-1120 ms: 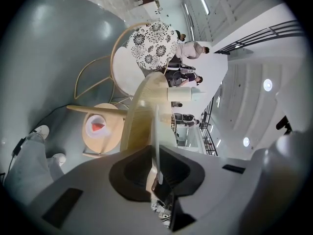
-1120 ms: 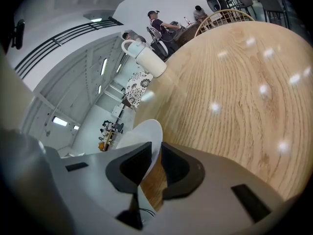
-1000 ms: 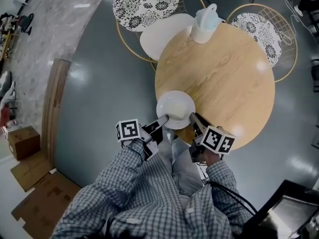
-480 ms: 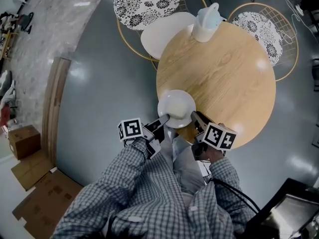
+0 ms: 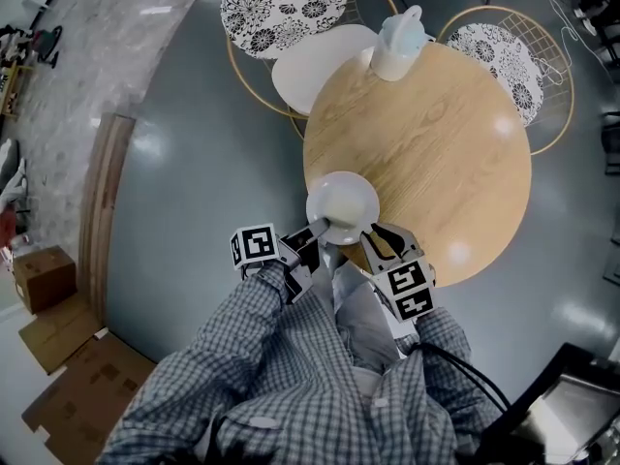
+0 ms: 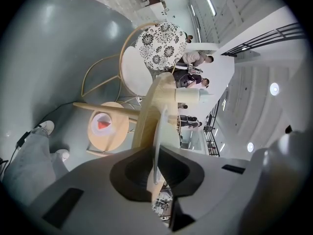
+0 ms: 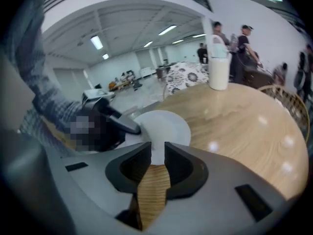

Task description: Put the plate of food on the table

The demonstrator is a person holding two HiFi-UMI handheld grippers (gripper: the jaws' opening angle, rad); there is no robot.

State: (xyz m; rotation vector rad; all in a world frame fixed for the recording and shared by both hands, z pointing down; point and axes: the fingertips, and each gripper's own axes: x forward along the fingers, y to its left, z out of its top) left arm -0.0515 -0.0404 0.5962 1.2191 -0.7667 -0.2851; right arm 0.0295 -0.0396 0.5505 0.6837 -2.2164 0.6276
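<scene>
Plate (image 5: 342, 206) is at the near edge of the table (image 5: 436, 143). On its left, the left gripper (image 5: 318, 231) is clamped narrow on the rim. On its right, the right gripper (image 5: 380, 234) stands parted, holding nothing. Released this close to the edge, the plate could tip off, I judge

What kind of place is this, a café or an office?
Probably a café-style seating corner in a big open hall or office: a round wooden table, wire chairs with patterned cushions, strip lights on a high ceiling, and people standing in the background.
</scene>
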